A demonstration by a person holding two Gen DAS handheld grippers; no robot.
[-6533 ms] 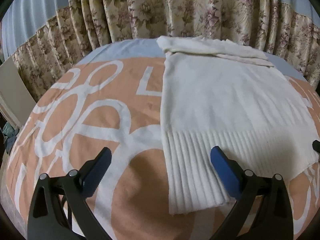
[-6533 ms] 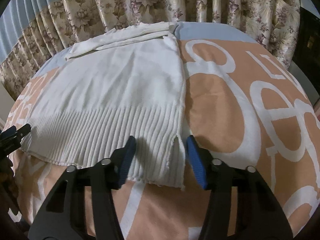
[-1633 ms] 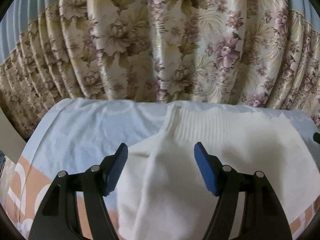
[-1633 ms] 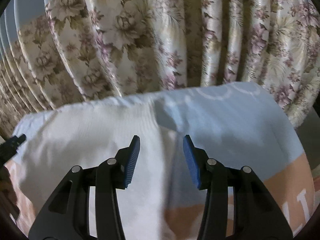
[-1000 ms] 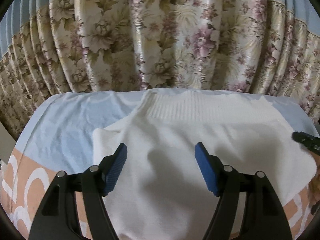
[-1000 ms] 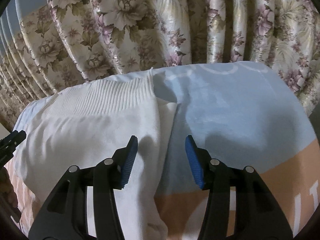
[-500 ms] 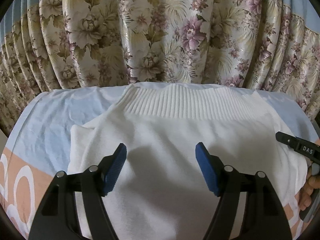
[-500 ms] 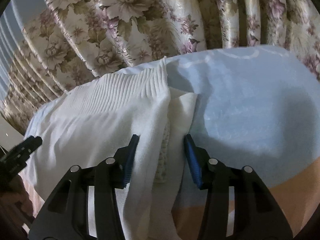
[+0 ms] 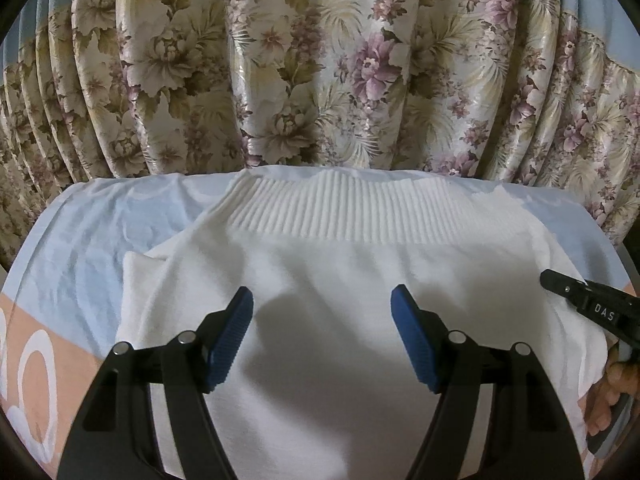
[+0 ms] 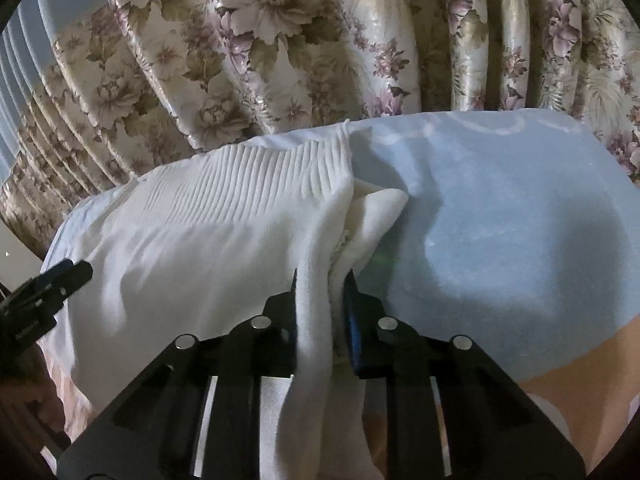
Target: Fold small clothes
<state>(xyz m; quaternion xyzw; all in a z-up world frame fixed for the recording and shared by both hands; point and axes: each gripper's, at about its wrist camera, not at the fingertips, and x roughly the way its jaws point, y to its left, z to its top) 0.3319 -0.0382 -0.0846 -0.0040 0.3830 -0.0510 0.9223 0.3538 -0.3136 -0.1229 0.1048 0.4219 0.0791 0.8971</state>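
Observation:
A white knit sweater [image 9: 344,280] lies folded on the blanket, its ribbed hem [image 9: 340,212] turned toward the curtain. My left gripper [image 9: 322,328] hovers open over the middle of the sweater, blue pads wide apart with nothing between them. In the right wrist view the same sweater [image 10: 208,232] fills the left half. My right gripper [image 10: 322,292] is shut on the sweater's right edge, pinching several bunched layers of fabric between its pads. The right gripper's black tip [image 9: 588,300] also shows at the far right of the left wrist view, held by a hand [image 9: 612,396].
The sweater rests on a blanket with a light blue band [image 10: 500,220] and orange and white lettering [image 9: 28,364]. A floral curtain [image 9: 320,68] hangs close behind the far edge. The left gripper's black body [image 10: 40,292] shows at the left of the right wrist view.
My right gripper has closed on the sweater's right edge, which now bunches up between its pads. The left gripper has drifted a little right and stays open.

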